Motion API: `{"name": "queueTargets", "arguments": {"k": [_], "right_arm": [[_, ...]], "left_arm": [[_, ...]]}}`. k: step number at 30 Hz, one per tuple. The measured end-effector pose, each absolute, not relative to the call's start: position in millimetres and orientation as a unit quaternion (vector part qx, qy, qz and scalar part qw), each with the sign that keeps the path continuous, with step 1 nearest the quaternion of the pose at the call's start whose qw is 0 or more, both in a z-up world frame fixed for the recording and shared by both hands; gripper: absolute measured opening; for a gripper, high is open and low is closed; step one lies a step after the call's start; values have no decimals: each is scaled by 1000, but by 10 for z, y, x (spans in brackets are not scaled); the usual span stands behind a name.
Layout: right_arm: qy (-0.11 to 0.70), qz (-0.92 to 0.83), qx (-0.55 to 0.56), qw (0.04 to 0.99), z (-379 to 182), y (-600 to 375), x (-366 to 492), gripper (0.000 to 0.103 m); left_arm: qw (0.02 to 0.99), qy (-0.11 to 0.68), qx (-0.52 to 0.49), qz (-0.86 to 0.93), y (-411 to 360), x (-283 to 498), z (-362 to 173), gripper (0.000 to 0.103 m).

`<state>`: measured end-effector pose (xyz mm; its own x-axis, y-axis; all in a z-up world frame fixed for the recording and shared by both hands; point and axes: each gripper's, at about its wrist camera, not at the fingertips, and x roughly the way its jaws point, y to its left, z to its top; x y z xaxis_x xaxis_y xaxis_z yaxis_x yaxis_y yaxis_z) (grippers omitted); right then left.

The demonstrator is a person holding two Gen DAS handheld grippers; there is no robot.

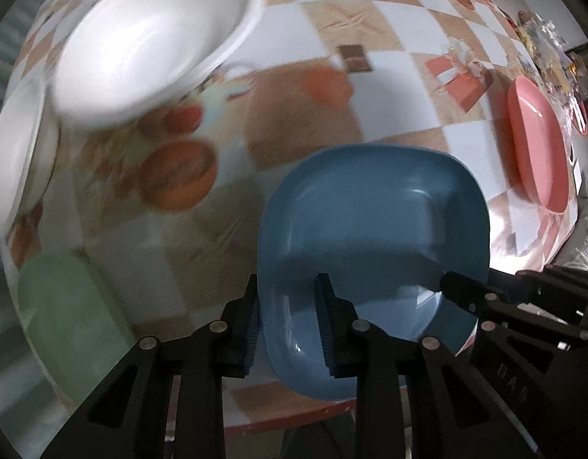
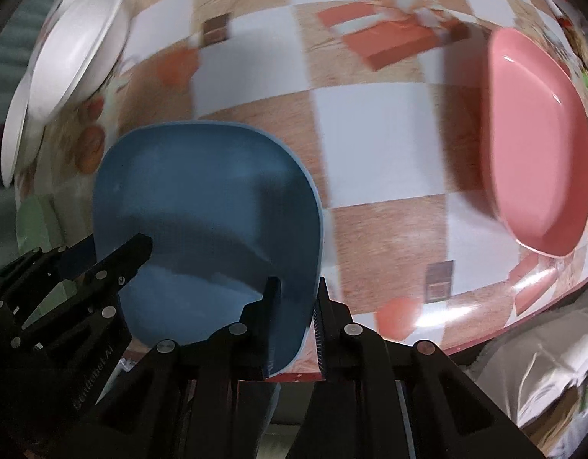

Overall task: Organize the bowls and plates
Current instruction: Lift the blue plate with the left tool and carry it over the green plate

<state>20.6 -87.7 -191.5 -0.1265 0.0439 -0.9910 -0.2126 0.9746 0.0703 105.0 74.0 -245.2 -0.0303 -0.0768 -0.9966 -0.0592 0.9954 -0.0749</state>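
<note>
We see our left gripper (image 1: pixel 288 321) pinching the left rim of the blue square bowl (image 1: pixel 370 214), one finger outside the wall and one inside, while our right gripper (image 2: pixel 296 325) pinches the opposite rim in the same way. The bowl sits at the near edge of the checked worktop (image 1: pixel 324 38), directly between the two grippers. Farther off lie a green dish (image 1: pixel 64 313), a pink plate (image 2: pixel 539 153), and white bowls (image 1: pixel 152 42).
</note>
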Motion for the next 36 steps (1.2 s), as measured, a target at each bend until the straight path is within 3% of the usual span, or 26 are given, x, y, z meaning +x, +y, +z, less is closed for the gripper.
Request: {"name": "queueTargets", "arguments": {"k": [19, 26, 36], "right_arm": [[738, 168, -146, 637, -2069, -66, -209, 18], [736, 173, -146, 638, -2114, -90, -290, 18], [744, 158, -130, 636, -1965, -135, -143, 18]], "left_arm": [[689, 711, -120, 70, 1839, 525, -2525, 29], [693, 708, -118, 71, 1859, 279, -2609, 29], [706, 700, -89, 59, 1525, 378, -2273, 29]]}}
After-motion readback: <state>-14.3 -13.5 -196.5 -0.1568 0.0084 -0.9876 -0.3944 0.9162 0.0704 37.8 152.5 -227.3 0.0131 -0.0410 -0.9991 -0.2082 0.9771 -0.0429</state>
